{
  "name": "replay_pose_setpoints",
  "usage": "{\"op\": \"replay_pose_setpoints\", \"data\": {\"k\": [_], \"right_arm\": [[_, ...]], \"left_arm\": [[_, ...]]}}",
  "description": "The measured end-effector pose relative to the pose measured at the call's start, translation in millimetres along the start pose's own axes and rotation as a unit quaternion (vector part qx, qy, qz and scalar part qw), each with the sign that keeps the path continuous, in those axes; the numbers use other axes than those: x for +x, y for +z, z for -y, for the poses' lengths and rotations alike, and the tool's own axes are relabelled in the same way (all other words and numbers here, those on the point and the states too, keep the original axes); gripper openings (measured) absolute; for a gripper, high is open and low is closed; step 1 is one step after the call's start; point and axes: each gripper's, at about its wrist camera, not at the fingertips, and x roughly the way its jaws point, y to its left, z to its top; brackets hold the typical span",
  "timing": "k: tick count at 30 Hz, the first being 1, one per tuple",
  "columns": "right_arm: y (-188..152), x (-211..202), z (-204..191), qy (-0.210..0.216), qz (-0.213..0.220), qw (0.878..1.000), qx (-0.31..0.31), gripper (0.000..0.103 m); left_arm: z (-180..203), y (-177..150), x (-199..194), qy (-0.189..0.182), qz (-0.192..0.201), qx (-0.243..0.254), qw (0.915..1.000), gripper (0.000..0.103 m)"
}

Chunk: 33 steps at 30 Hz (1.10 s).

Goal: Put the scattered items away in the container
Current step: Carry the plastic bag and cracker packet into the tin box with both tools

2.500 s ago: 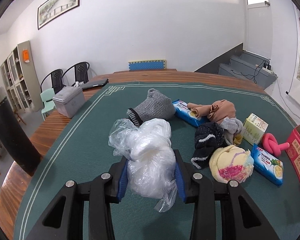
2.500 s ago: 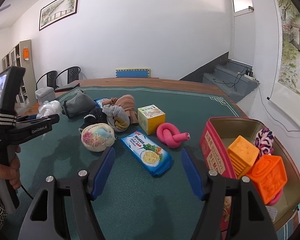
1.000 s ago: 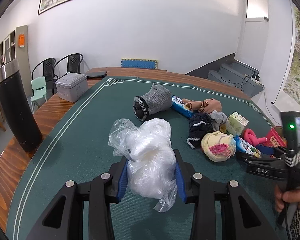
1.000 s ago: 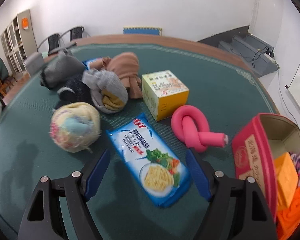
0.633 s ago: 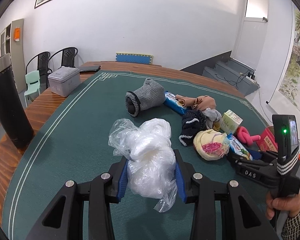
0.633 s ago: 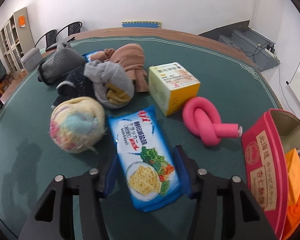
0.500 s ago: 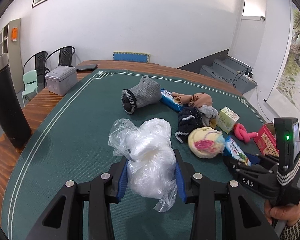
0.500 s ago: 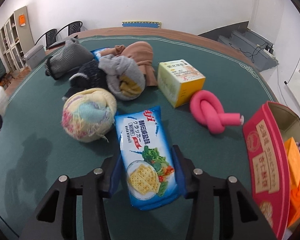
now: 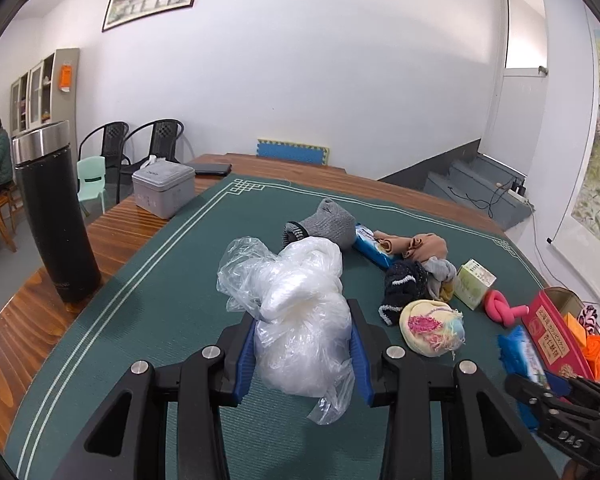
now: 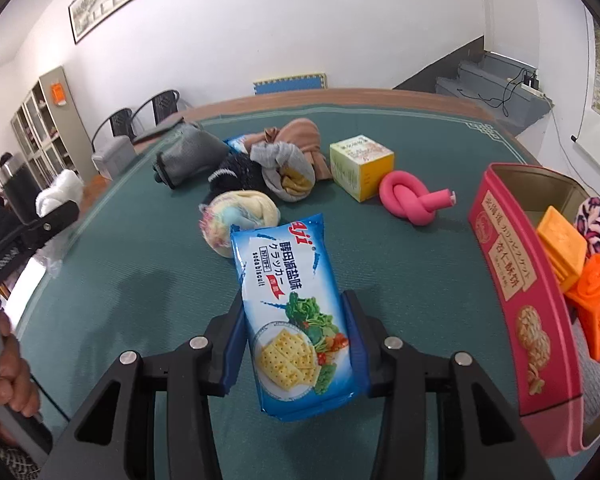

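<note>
Gripping the blue cracker packet [image 10: 296, 312], the right tongs [image 10: 296, 344] now hold it lifted clear of the green worktop [image 10: 400, 264]; 0.5 s ago it lay lower, by the yarn ball [image 10: 240, 218]. The packet's long axis runs along the fingers, printed face up, its far end pointing toward the yarn ball and the sock pile [image 10: 276, 168]. The red tin [image 10: 508, 276] stands just to the right. The left tongs [image 9: 303, 354] stay clenched on the crumpled plastic bag [image 9: 296, 308], above the worktop's near left part.
</note>
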Motion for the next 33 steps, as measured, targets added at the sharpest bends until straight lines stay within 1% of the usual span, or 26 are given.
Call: {"op": "replay_pose_setpoints", "data": {"k": [3, 7, 15, 19, 23, 26, 29, 31, 33], "right_arm": [[-0.5, -15.3, 6.8, 0.004, 0.021, 1.0, 0.013, 0.048], [0.4, -40.8, 21.9, 0.0, 0.052, 0.998, 0.025, 0.048], [-4.2, -82.4, 75.5, -0.037, 0.101, 0.992, 0.069, 0.048], [-9.1, -100.5, 108.6, -0.057, 0.12, 0.986, 0.1, 0.048], [-14.8, -120.4, 146.3, -0.089, 0.135, 0.978, 0.128, 0.048], [-17.1, -131.4, 176.9, -0.118, 0.142, 0.971, 0.156, 0.048], [-14.7, -135.8, 200.3, -0.127, 0.146, 0.966, 0.169, 0.048], [-10.5, -133.5, 207.7, -0.133, 0.145, 0.966, 0.17, 0.048], [-6.4, -126.3, 215.9, -0.143, 0.136, 0.965, 0.174, 0.048]], "left_arm": [[2.0, -1.9, 2.4, 0.0, -0.002, 0.006, 1.0, 0.042], [6.0, -5.0, 4.7, -0.002, -0.005, 0.014, 0.9999, 0.042], [20.7, -6.8, 1.6, 0.008, 0.003, 0.039, 0.9992, 0.042], [33.9, -4.6, 0.4, -0.003, -0.009, 0.049, 0.9987, 0.042], [65.1, -5.3, 0.6, -0.048, -0.028, 0.072, 0.9959, 0.042], [103.9, -3.5, 2.0, -0.094, -0.044, 0.093, 0.9902, 0.042], [143.4, -1.4, 3.3, -0.141, -0.059, 0.114, 0.9816, 0.042], [167.6, 1.1, 5.3, -0.171, -0.07, 0.123, 0.975, 0.042], [193.2, 4.8, 9.3, -0.208, -0.087, 0.125, 0.9663, 0.042]]}}
